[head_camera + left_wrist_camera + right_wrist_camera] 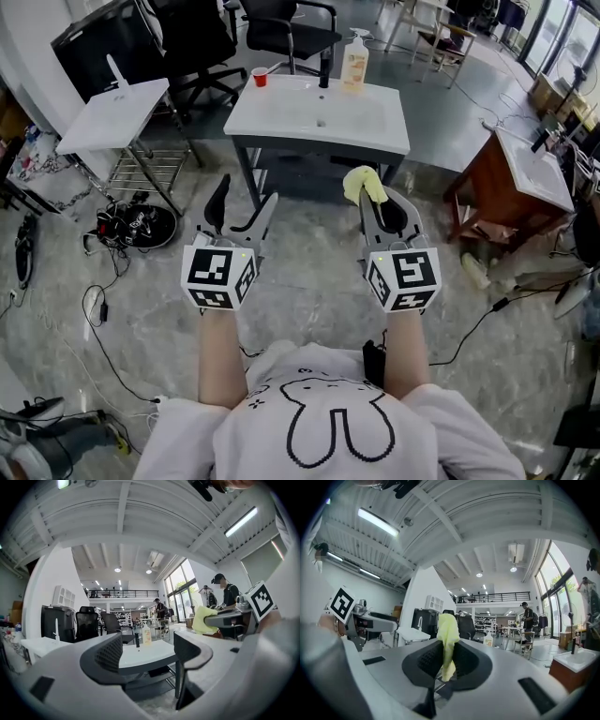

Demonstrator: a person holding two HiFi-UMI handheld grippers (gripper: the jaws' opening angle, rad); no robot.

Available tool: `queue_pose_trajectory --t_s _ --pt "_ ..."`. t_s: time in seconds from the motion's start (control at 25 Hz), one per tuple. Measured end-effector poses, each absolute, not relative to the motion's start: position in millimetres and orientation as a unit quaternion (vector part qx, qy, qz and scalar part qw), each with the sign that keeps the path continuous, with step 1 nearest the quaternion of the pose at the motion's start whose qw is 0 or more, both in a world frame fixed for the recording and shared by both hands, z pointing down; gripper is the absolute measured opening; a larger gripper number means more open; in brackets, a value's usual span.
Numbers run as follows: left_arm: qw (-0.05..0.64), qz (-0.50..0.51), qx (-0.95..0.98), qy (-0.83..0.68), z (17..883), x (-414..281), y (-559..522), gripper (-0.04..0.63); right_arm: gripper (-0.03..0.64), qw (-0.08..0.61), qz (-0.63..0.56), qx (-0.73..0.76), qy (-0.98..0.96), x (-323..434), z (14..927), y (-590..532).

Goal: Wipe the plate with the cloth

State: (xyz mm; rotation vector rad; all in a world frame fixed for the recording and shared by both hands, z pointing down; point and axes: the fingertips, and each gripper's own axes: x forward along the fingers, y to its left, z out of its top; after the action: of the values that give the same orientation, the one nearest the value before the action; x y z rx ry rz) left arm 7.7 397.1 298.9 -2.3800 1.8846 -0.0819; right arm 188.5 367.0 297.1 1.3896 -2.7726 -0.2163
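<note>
Right claw point(380, 204) clenches the cloth point(363, 182), left claw point(247, 194) hangs released and empty: likely heading for the table point(281, 120), next finding the unseen plate.

Cloth point(363, 182) partly hidden (right gripper point(378, 202) covers it).

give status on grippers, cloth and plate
Left gripper open, empty. Right gripper shut on yellow cloth. No plate in sight. Sink table ahead, nothing between.

Soap bottle point(354, 64) and red cup point(260, 77) (perhaps plastic) on washbasin point(281, 117).
</note>
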Motion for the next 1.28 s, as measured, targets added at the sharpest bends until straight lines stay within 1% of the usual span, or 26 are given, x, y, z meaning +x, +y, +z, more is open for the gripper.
queue_pose_trajectory --t_s 0.36,0.68,1.0,1.28 --pt "0.042 -0.027 -0.773 0.633 303 -1 349 0.333 0.048 0.029 -0.060 0.430 -0.900 183 310 320" --pt "0.040 -0.031 -0.785 0.617 305 -14 271 0.333 0.048 0.033 -0.053 0.450 -0.891 175 316 253" --pt "0.031 -0.036 -0.799 0.600 313 -61 157 0.333 0.048 0.048 -0.051 0.466 -0.882 127 321 148" --pt "0.006 -0.031 -0.807 0.590 320 -111 61 0.333 0.048 0.067 -0.043 0.486 -0.870 86 321 59"
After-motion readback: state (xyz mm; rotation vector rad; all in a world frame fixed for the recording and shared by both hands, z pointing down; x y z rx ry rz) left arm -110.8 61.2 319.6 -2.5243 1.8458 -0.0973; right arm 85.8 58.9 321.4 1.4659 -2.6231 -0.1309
